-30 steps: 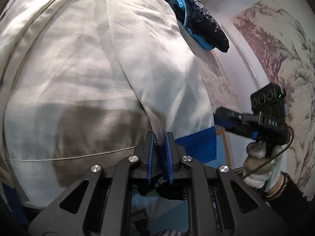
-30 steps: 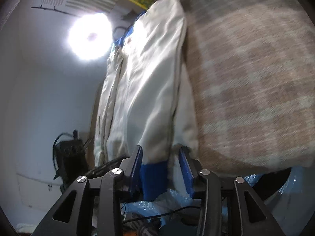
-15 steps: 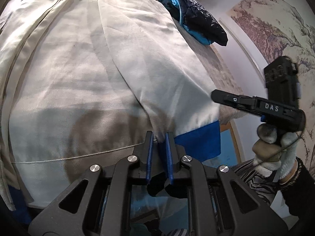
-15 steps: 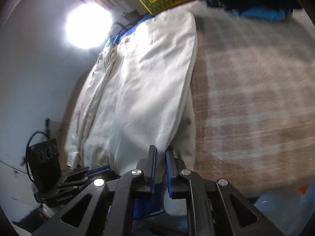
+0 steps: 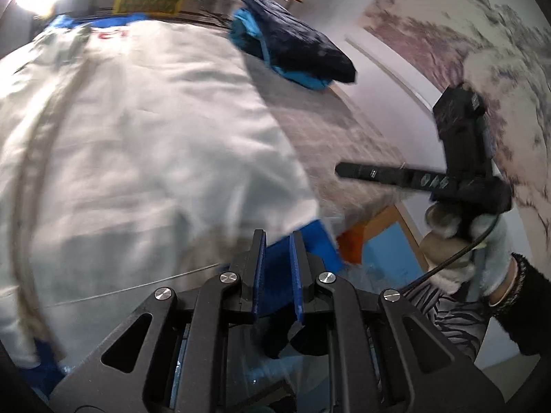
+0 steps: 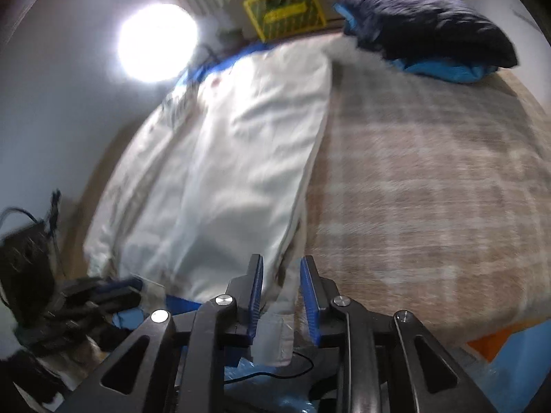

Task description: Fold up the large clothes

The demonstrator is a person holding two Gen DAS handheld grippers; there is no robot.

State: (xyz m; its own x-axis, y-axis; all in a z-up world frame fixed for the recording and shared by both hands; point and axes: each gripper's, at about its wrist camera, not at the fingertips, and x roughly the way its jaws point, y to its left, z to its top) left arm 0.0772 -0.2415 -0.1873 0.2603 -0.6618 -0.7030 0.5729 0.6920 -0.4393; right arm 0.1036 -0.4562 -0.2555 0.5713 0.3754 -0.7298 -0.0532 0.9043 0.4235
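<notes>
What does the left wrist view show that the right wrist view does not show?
Only the left wrist view: a gloved hand holding the right hand-held gripper, and a landscape painting on the wall. Only the right wrist view: a bright round lamp. Both: the white garment, the folded dark blue clothes and the plaid bedcover.

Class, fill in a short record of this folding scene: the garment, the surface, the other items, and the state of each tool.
Garment: white garment with blue hem, spread flat
Surface: plaid-covered bed
Other items: dark blue folded clothes at the bed's far end
Left tool: shut on the blue hem
Right tool: jaws opening, white corner of the garment between them
Hand: gloved right hand holds the right tool
</notes>
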